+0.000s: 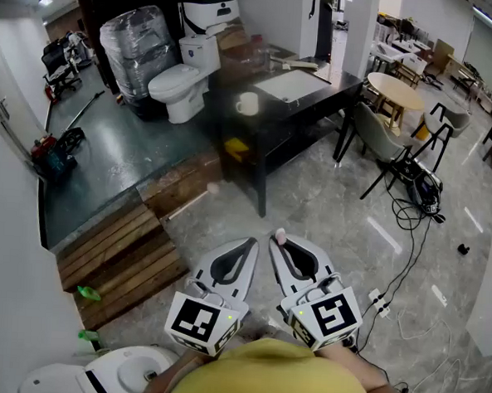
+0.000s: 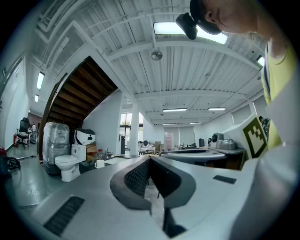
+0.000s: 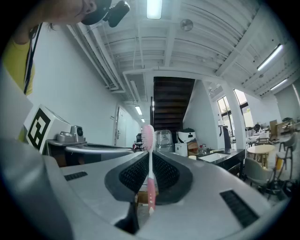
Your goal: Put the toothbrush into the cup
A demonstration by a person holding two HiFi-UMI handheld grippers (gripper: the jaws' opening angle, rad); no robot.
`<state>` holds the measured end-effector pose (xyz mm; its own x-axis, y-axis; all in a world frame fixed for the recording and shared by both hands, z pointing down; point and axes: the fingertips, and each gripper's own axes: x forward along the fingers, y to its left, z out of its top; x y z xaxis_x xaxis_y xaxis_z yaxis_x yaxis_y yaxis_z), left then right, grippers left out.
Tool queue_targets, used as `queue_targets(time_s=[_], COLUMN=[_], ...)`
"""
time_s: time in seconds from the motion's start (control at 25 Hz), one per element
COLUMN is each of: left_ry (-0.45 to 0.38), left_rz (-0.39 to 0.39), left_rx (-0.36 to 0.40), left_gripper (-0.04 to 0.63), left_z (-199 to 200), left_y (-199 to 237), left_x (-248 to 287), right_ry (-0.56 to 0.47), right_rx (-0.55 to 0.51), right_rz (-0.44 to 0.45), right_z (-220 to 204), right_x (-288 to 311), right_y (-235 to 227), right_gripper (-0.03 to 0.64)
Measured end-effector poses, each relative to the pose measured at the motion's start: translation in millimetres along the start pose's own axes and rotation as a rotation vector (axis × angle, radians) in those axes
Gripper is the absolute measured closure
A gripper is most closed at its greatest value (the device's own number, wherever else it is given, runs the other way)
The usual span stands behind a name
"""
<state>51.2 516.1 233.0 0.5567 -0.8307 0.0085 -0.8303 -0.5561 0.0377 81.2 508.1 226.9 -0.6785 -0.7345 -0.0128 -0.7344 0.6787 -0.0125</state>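
1. The right gripper [image 3: 149, 158] had its jaws clamped on the handle of the pink toothbrush [image 3: 150, 180]. The bristled head stood out past the jaw tips and the tail of the handle ran back between the pads. Held like that, the head end would probably lead into the cup.
2. The left gripper [image 2: 150, 161] had its jaws drawn together with the tips meeting and nothing between them. It looked idle, likely kept free to steady the cup if needed.
3. In the head view, the left gripper [image 1: 247, 248] and right gripper [image 1: 283, 242] sat side by side, low and close to the person's body. They were over the floor [image 1: 345, 214] and well apart from the counter [image 1: 271, 122].
4. The white cup [image 1: 247, 103] stood upright on the dark counter, toward the end nearest the toilet [image 1: 180, 84]. The toothbrush was not yet in it, so the whole carry across seemed to remain.
5. Only the right gripper view showed the length of the handle and how it was pinched. The head view gave just the pink tip of the toothbrush [image 1: 280, 233] beyond the jaws.
6. The left gripper view caught the cup [image 2: 99, 164] side-on and far off, while the head view showed its open mouth. I could not pick the cup out in the right gripper view.
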Motion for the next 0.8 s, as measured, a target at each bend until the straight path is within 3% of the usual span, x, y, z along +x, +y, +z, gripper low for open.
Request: queue_targets(time_s=[0.8], left_ry=[0.004], left_rz=[0.051], left_rx=[-0.019], left_gripper=[0.591], left_z=[-14], left_y=[-3], left_x=[29], right_ry=[0.023], right_rx=[0.033], right_rz=[0.062], right_z=[-17], right_x=[2], right_y=[-32], right_gripper=[0.580])
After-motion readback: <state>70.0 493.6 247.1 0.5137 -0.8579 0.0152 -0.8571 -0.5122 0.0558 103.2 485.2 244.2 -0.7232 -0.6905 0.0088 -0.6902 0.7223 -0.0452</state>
